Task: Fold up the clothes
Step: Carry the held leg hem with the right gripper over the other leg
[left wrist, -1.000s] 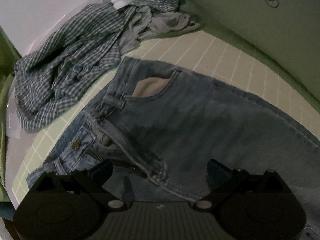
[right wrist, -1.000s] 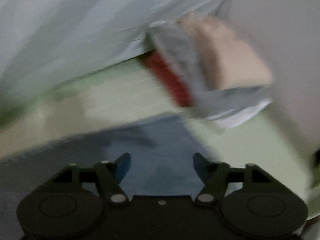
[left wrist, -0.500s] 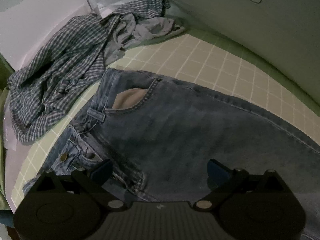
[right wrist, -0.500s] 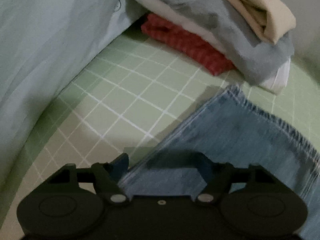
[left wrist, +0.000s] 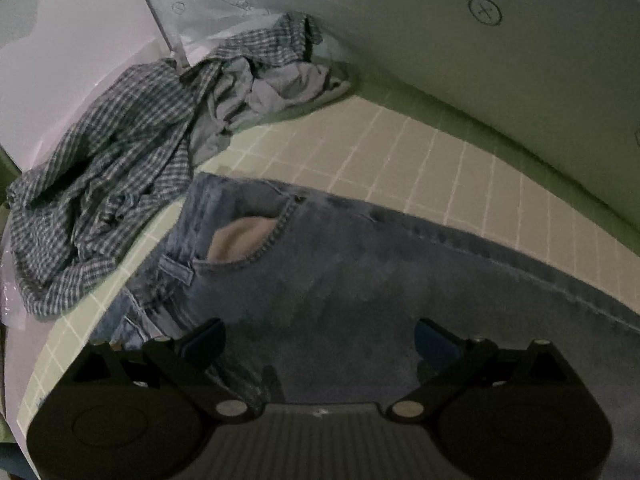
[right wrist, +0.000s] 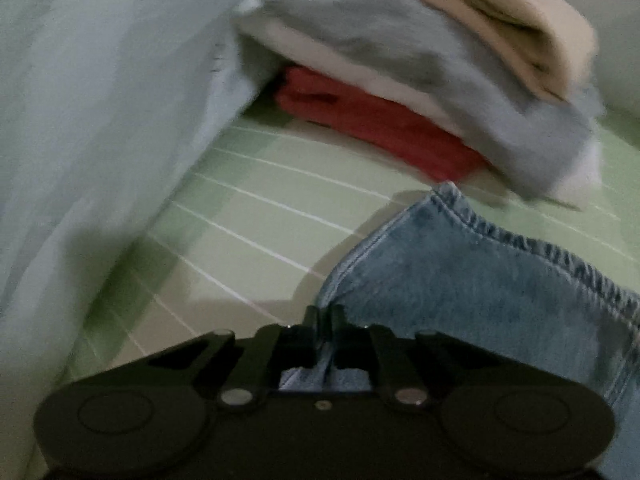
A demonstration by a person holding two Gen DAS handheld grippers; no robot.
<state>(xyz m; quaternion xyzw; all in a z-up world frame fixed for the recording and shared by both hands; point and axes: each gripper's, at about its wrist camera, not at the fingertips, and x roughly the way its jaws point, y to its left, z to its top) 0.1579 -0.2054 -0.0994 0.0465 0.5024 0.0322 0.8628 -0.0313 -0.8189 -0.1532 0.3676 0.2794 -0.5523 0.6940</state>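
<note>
Jeans (left wrist: 360, 272) lie flat on the gridded bench (left wrist: 420, 160), long axis running from the waistband, near the checked shirt (left wrist: 108, 184), out toward the hem (right wrist: 520, 240). Left gripper (left wrist: 320, 336) hovers over the hip region, fingers spread wide and released, denim directly below and ahead of them. Right gripper (right wrist: 324, 320) is clenched on the leg's edge near the hem (a pinch of denim shows between the fingers), so it is the nearer hand for carrying the hem toward the waist. Folded stack (right wrist: 420, 80) sits just beyond the hem. No brand or readable writing; only a circled cross (left wrist: 485, 11) on the backdrop.
</note>
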